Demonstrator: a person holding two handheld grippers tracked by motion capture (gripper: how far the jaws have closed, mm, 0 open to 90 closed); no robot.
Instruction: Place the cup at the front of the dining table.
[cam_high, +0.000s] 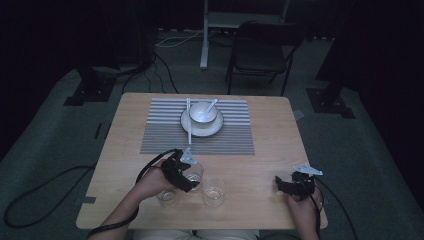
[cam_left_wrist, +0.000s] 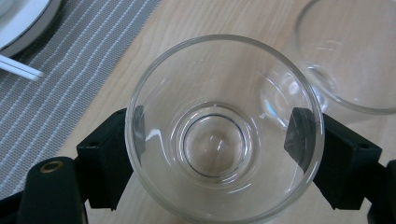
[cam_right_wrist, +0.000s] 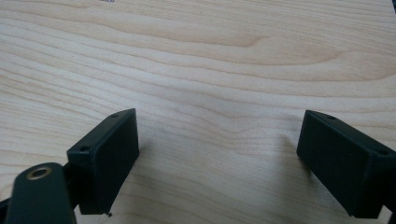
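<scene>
My left gripper (cam_high: 190, 178) is shut on a clear empty glass (cam_left_wrist: 224, 135), one black jaw pressed on each side of its wall. In the high view this held glass (cam_high: 195, 172) is at the table's front, left of the middle. A second glass (cam_left_wrist: 355, 60) stands just past it to the right, and it is also in the high view (cam_high: 214, 192). A third glass (cam_high: 167, 198) stands by the left hand. My right gripper (cam_right_wrist: 219, 154) is open over bare wood with nothing between its jaws, near the front right corner (cam_high: 284, 185).
A grey striped placemat (cam_high: 165, 137) lies at the far middle of the wooden table (cam_high: 270, 145). On it is a white plate (cam_high: 186, 125) with a bowl (cam_high: 202, 114), a spoon (cam_high: 213, 104) and white chopsticks (cam_high: 189, 127). A chair (cam_high: 260, 55) stands beyond the table.
</scene>
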